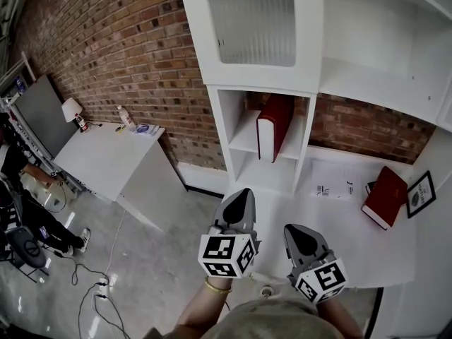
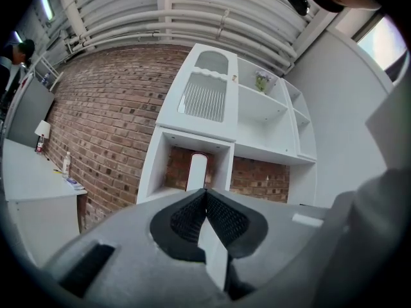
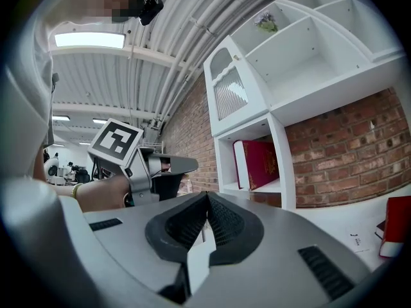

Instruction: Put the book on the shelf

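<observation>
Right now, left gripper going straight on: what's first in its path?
Likely the upright dark-red hardcover book in a cubby of the white shelf unit, dead ahead of the left gripper; depth is hard to judge.

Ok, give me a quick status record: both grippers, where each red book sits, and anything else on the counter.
left gripper: shut, empty
right gripper: shut, empty
shelved book: red, standing on the shelf inside the cubby
loose book: red, lying flat on the white counter, right of the cubby
also on counter: paper sheet; framed picture at far right
</observation>
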`<state>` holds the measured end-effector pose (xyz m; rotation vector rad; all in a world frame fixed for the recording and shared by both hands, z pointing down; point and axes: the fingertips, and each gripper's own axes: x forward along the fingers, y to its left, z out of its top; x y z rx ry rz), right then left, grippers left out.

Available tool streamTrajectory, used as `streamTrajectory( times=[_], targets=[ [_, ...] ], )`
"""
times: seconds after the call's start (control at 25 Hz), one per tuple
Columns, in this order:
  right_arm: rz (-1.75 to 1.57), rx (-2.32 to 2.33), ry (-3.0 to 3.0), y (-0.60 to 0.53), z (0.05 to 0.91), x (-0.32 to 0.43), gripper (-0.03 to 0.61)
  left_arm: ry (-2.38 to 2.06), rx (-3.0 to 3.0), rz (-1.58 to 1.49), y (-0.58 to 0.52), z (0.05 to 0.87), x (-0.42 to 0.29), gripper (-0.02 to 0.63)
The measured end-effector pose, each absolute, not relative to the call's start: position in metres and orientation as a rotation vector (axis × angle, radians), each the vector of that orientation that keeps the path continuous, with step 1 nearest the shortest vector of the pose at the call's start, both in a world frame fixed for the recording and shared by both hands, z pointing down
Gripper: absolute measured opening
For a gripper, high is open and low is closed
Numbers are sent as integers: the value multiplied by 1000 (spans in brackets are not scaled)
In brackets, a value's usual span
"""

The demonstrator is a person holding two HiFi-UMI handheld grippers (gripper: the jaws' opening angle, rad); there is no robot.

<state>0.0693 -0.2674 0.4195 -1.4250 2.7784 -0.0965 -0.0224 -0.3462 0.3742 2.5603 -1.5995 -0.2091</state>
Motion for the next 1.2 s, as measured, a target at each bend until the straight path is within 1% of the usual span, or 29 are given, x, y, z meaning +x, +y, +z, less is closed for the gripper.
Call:
streamTrajectory(
  times=[0.8, 1.2],
  targets=[
    [-154, -1487, 2757, -181, 419, 45, 6, -1519, 2515, -126, -241, 403, -63, 9],
    [-134, -1476, 2774, -144, 418, 25, 8, -1503, 2542, -115, -199, 404, -74, 9]
  ],
)
